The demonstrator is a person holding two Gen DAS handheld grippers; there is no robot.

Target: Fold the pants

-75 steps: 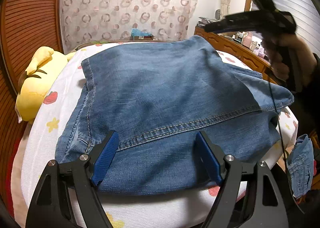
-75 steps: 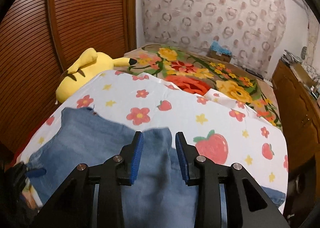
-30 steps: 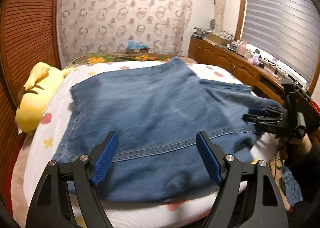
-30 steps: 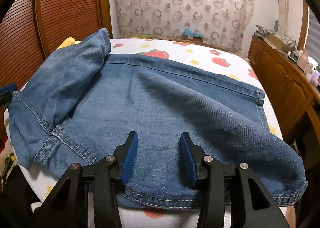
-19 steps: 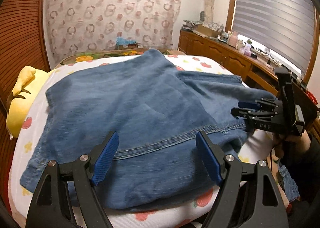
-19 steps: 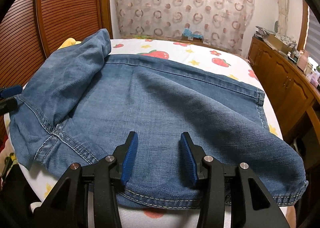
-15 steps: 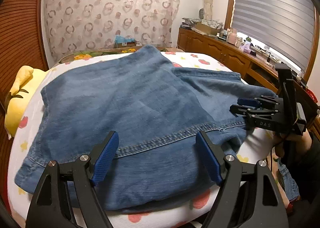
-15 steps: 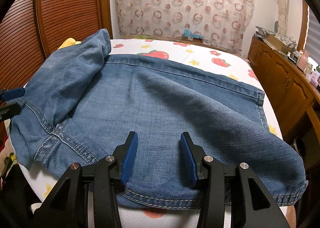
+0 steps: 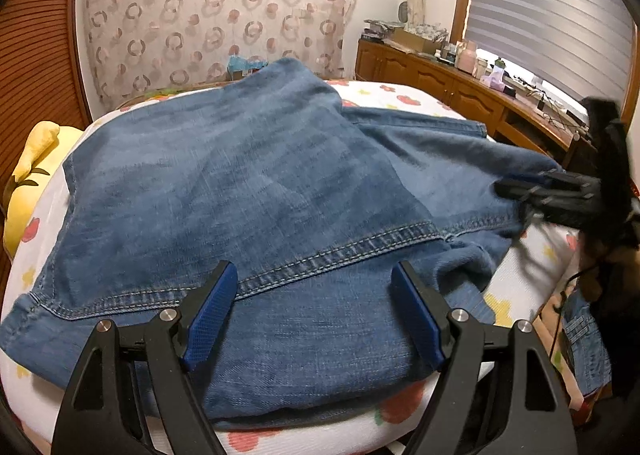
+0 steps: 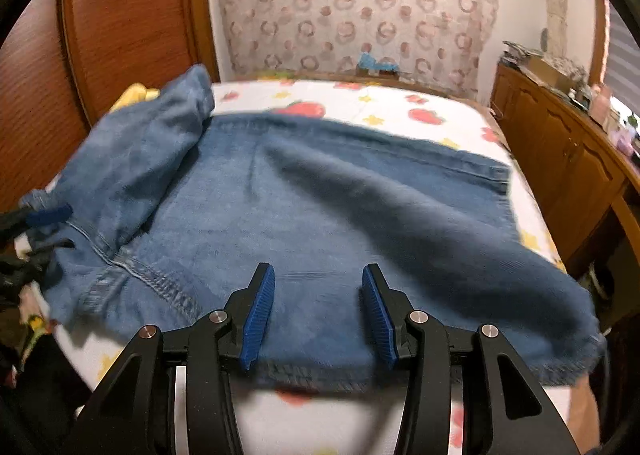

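One pair of blue denim pants (image 9: 248,183), folded over itself, spread across one white bed sheet printed with strawberries and flowers (image 9: 516,287), filling the middle of both views. Two black two-finger grippers with blue ribbed pads. Left gripper (image 9: 316,315) low in the left wrist frame, jaws wide apart over the stitched hem, gripping nothing. Right gripper (image 10: 316,315) at the bottom of the right wrist frame, jaws part-way apart above the near denim edge, no cloth pinched between the pads; also seen blurred at the right edge of the left wrist view. One yellow plush toy (image 9: 24,183) at the left edge. One long wooden cabinet (image 10: 560,159) along the right side. One ring-patterned curtain (image 9: 216,15) at the top centre.
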